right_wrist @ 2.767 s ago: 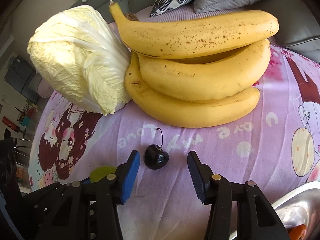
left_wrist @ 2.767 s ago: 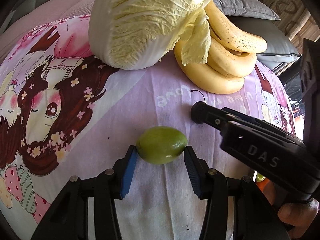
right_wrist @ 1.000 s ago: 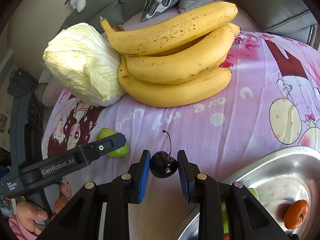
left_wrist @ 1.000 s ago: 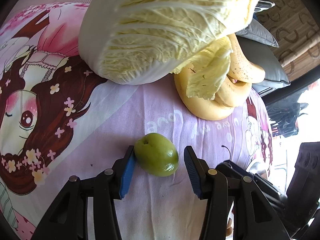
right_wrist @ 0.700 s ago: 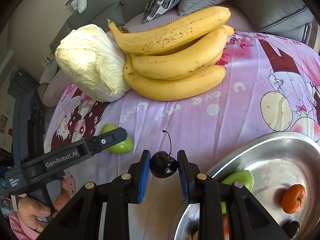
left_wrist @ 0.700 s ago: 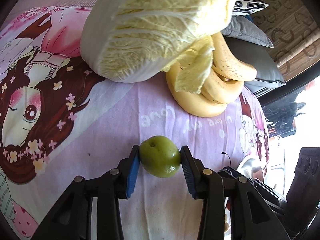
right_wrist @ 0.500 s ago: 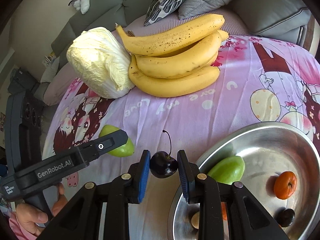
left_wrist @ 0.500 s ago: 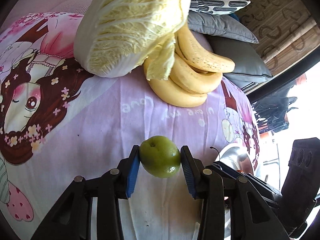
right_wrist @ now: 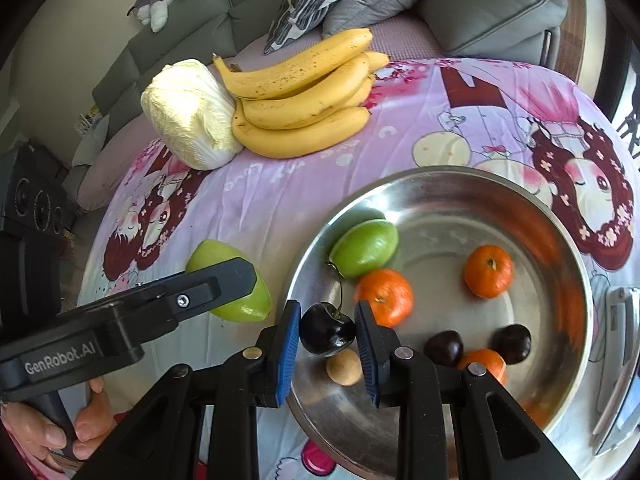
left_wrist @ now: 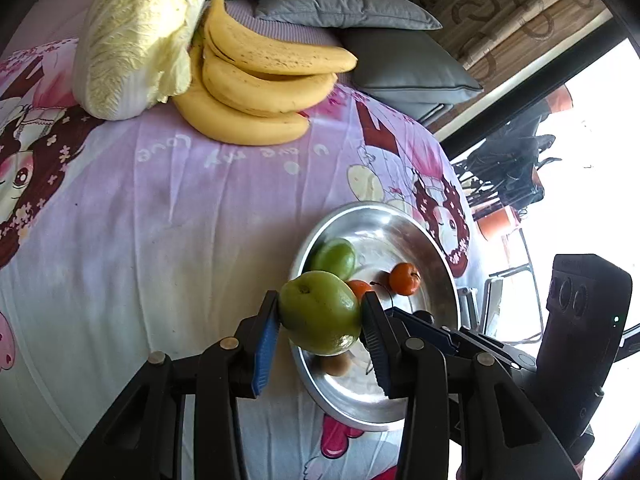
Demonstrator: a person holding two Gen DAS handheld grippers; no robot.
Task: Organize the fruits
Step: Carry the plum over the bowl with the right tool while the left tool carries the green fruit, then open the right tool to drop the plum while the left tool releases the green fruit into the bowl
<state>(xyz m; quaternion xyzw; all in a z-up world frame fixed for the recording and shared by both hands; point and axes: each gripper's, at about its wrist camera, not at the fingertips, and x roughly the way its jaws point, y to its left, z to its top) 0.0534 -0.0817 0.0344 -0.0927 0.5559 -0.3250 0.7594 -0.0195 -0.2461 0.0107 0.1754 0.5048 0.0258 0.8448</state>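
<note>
Left wrist view: left gripper [left_wrist: 320,322] at lower centre, blue pads clamped on both flanks of a green fruit [left_wrist: 319,312], which hangs over the near left rim of the steel bowl [left_wrist: 444,258]. The jaws have just been closing, and the fruit sits firmly between them. It looks smooth, firm and moderately heavy for its size; the waxy skin could slip, so a hold across the widest girth, as here, seems right. The gripper points steeply down toward the bowl. In the bowl, another green fruit [left_wrist: 335,257] and a tangerine [left_wrist: 405,278] show; a second orange one is half hidden behind the held fruit. Bananas [left_wrist: 256,80] and cabbage [left_wrist: 136,36] lie in the upper left on the cloth [left_wrist: 160,200]. The right gripper's body crosses the lower right. Right wrist view: right gripper [right_wrist: 327,330] at lower centre, jaws nearly shut on a dark cherry [right_wrist: 327,329], stem up, just above the bowl's near left edge. The cherry is light, small, soft-skinned and easily bruised, so I judge a gentle pinch on the body, not the stem, best. The gripper tilts steeply down. The bowl holds a green fruit, tangerines, two dark cherries and a small tan ball [right_wrist: 344,367]. At lower left a hand [right_wrist: 52,424] grips the left tool's handle, and the held green fruit peeks out behind its finger.
</note>
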